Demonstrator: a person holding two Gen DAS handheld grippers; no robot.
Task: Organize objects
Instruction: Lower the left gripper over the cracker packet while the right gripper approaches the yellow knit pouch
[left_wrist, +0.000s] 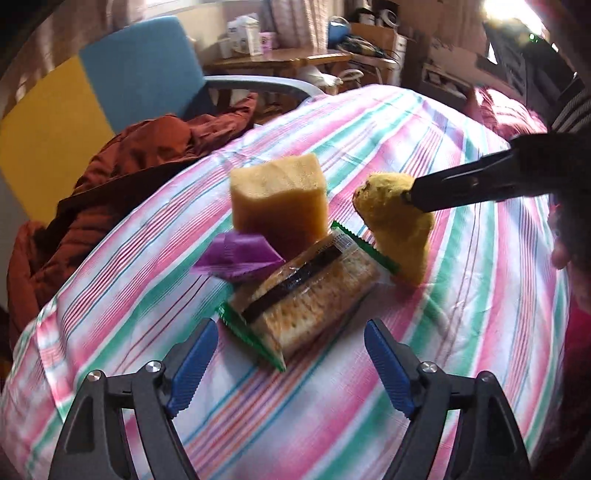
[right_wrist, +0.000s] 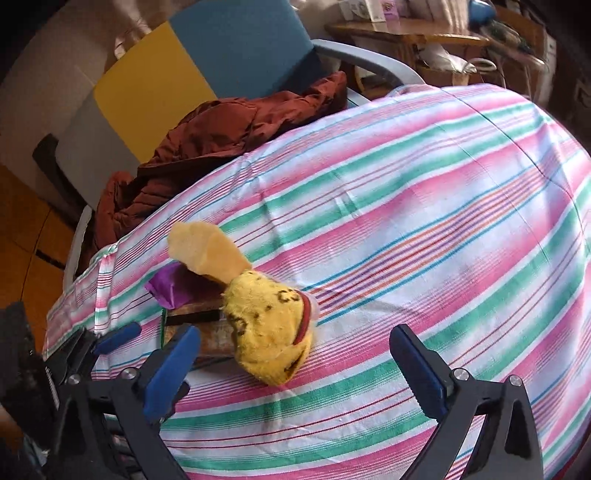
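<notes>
Both tongs are spread wide and empty: the left gripper (left_wrist: 291, 354) hovers before the cracker packet (left_wrist: 310, 295), and the right gripper (right_wrist: 295, 362) is at the yellow plush toy (right_wrist: 269, 328). These lie bunched with the sponge (left_wrist: 279, 199) and purple wrapper (left_wrist: 240, 254) on the striped cloth (left_wrist: 443, 332). To grip the toy cleanly, I'd centre the jaws on its body first.

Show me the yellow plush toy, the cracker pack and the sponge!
yellow plush toy (right_wrist: 269, 328): right wrist view, middle of its fuzzy body.
cracker pack (left_wrist: 314, 299): left wrist view, clear wrapper over the crackers.
sponge (left_wrist: 280, 199): left wrist view, its front face.
</notes>
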